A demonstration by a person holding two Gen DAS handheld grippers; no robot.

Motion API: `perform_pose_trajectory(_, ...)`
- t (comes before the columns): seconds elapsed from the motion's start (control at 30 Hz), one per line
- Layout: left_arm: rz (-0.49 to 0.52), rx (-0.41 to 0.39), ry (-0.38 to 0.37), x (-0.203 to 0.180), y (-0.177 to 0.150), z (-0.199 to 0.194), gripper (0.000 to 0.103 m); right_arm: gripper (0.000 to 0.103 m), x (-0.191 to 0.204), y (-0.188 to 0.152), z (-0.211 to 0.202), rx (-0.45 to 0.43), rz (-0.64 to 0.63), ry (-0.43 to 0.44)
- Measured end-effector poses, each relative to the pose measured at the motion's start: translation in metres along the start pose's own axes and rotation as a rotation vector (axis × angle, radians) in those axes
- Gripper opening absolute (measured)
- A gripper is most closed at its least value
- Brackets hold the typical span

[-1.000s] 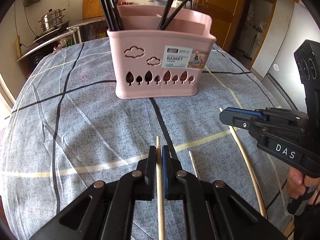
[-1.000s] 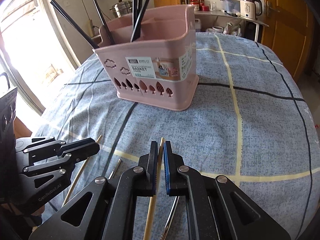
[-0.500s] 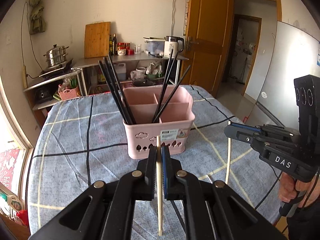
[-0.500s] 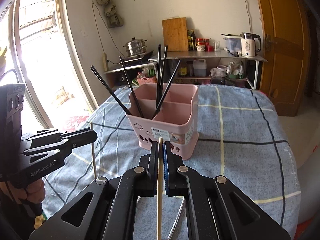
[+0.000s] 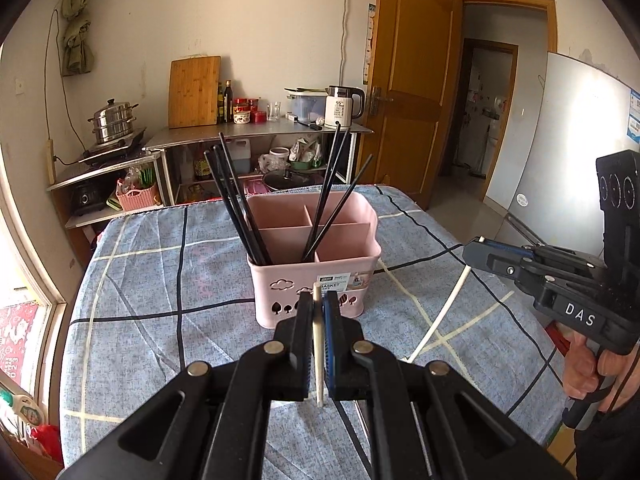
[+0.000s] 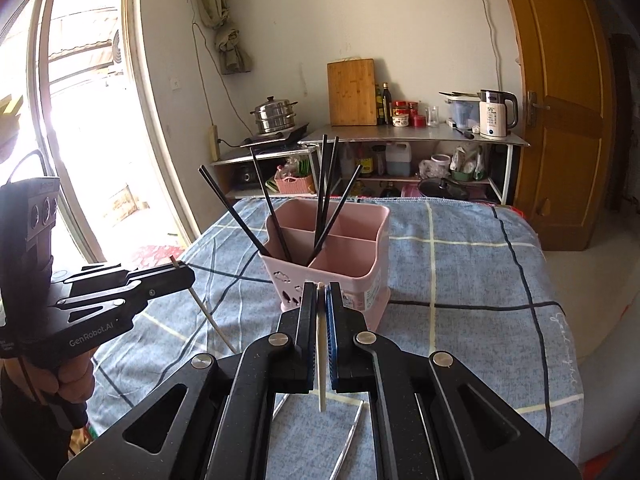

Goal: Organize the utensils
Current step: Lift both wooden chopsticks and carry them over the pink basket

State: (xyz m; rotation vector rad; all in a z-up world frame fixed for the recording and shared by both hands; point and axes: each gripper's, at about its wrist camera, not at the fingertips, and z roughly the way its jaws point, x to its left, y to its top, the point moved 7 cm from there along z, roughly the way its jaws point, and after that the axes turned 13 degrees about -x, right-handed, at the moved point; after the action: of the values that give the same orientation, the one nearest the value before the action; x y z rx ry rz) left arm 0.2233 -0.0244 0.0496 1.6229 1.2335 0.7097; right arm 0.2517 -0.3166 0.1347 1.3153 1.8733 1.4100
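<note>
A pink divided basket (image 5: 280,280) (image 6: 374,280) stands on the blue checked tablecloth and holds several black chopsticks (image 5: 240,208) (image 6: 324,200) leaning in its near compartments. My left gripper (image 5: 318,300) is shut on a pale chopstick (image 5: 319,360), held off the cloth in front of the basket. My right gripper (image 6: 320,292) is shut on a second pale chopstick (image 6: 321,368), also in the air. The left wrist view shows the right gripper (image 5: 478,252) at the right with its chopstick (image 5: 440,312) hanging down. In the right wrist view the left gripper (image 6: 180,274) is at the left.
Two metal utensil handles (image 6: 348,440) lie on the cloth (image 5: 160,280) below the grippers. Behind the table stand metal shelves with a steamer pot (image 5: 114,120), a cutting board (image 5: 194,92) and a kettle (image 5: 344,106). A wooden door (image 5: 412,112) is at the right, a window at the left.
Both grippers have risen from the cloth, each carrying its pale chopstick. The views have tilted up from close to the basket's front wall to above its rim, showing the room behind.
</note>
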Motion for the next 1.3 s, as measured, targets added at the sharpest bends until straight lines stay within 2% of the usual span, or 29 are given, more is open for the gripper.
perform_pose_trajectory(0.5,-0.021,-0.030,-0.036,-0.001,0.025,-0.011,0.006,0.005,0.006,0.021,-0.005,-0.044,-0.023,0.023)
perform_pose_trajectory(0.73,-0.013,-0.077,-0.034,0.005,0.065,-0.011,0.006,0.004,0.013,0.050,0.006,-0.088,-0.053,0.045)
perform_pose_trajectory(1.07,-0.030,-0.172,-0.011,0.029,0.132,-0.004,0.006,0.004,0.024,0.108,0.022,-0.199,-0.065,0.074)
perform_pose_trajectory(1.3,-0.031,-0.195,0.002,0.039,0.146,0.020,0.006,0.004,0.028,0.125,0.047,-0.231,-0.063,0.069)
